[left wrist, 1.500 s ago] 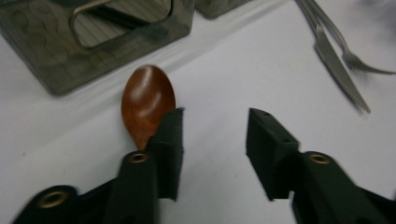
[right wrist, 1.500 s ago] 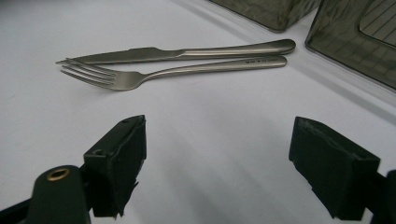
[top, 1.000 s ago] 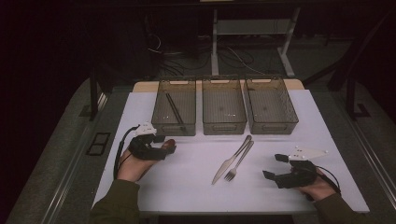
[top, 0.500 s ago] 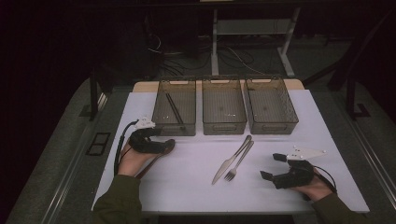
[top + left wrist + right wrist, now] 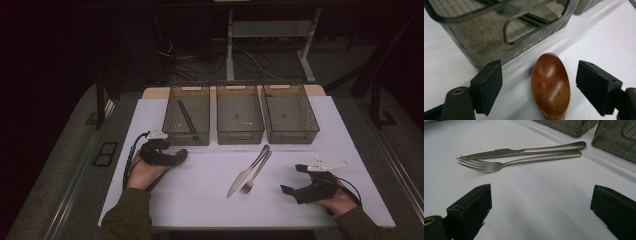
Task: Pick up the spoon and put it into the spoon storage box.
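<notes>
Wooden spoon (image 5: 551, 83) between open left tool (image 5: 539, 87) pads, untouched

The spoon (image 5: 551, 86) is looking like polished reddish-brown wood, glossy and smooth. The knife (image 5: 524, 151) and fork (image 5: 519, 162) are showing brushed, satin-finished metal. The three bins (image 5: 239, 112) are appearing as smoky, translucent plastic with a faint sheen. The surface (image 5: 200, 200) is reading as smooth, matt white. The tongs' pads (image 5: 487, 85) are looking like matt black rubber.
</notes>
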The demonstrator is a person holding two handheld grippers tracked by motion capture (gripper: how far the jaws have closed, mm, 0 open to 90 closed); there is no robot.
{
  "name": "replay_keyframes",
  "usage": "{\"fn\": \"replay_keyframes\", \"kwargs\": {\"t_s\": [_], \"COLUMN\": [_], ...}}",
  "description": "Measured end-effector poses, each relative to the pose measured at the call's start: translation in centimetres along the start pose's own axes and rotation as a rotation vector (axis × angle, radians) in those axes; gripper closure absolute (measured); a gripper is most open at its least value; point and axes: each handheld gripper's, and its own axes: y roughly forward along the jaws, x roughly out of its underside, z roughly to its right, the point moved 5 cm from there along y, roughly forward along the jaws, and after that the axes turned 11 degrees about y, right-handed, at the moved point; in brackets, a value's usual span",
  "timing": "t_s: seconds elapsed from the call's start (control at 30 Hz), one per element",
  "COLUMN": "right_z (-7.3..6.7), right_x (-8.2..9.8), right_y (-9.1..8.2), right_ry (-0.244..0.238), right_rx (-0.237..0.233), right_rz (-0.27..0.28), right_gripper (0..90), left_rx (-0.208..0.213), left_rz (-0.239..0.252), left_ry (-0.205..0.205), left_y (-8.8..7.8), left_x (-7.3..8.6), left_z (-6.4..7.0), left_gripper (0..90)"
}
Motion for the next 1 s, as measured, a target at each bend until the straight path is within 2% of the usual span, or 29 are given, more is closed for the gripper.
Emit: {"fn": "replay_keyframes", "kwargs": {"t_s": [0.37,0.67,0.83,1.0], "right_z": [-0.09,-0.07,-0.07,-0.07], "right_x": [0.09,0.13,0.14,0.14], "right_y": [-0.04,-0.05,-0.05,-0.08], "right_ry": [-0.006,-0.014,-0.015,-0.013], "right_rx": [0.004,0.009,0.01,0.012], "right_rz": [-0.008,-0.013,-0.013,-0.013], "right_gripper": [3.9,3.9,3.9,3.9], "left_rx": [0.013,0.022,0.026,0.03], "left_rz": [-0.043,-0.033,-0.053,-0.069], "left_ry": [0.016,0.012,0.013,0.041], "left_y": [0.79,0.77,0.87,0.96], "left_x": [0.33,0.35,0.52,0.5], "left_z": [0.37,0.36,0.41,0.68], "left_gripper": [25.8,33.7,36.2,40.2]}}
